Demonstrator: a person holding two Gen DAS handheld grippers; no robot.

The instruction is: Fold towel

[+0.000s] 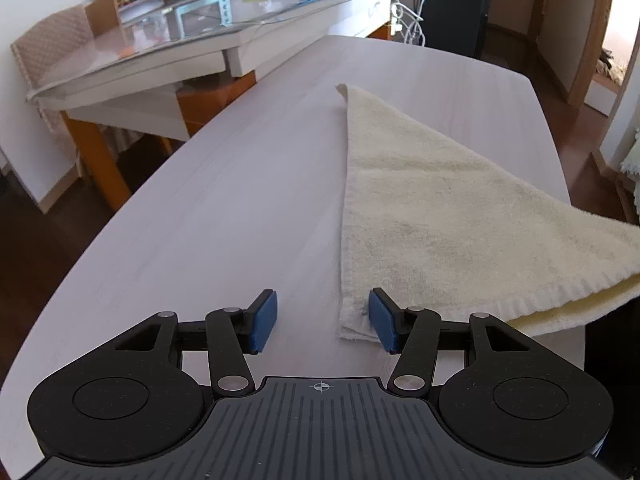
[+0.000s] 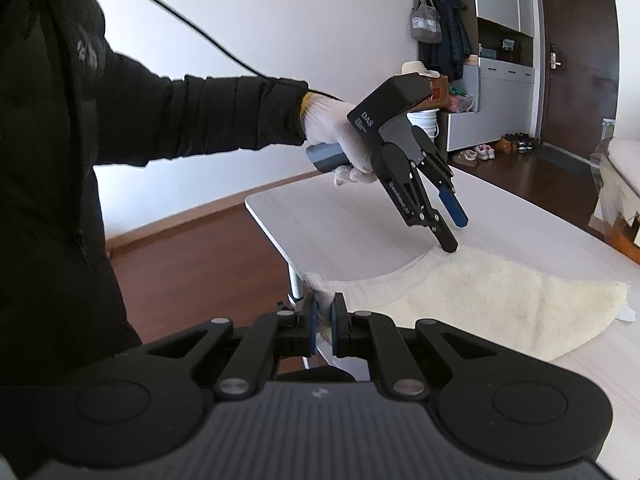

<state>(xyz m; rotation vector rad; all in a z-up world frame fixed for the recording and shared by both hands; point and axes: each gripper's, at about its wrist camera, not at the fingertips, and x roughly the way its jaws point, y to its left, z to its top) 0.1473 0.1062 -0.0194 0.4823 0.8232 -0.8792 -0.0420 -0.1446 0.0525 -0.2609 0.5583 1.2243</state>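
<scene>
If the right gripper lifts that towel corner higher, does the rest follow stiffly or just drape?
Likely drapes: the towel already sags over the table edge near the right gripper, which is shut on one corner. Its thick terry pile looks grippy, so slipping from the pads seems unlikely. The left gripper is open at another corner; unpinned, that end will probably drag.

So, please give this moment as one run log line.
step: fold towel | left tool: open, at corner | right tool: shut on towel | table
</scene>
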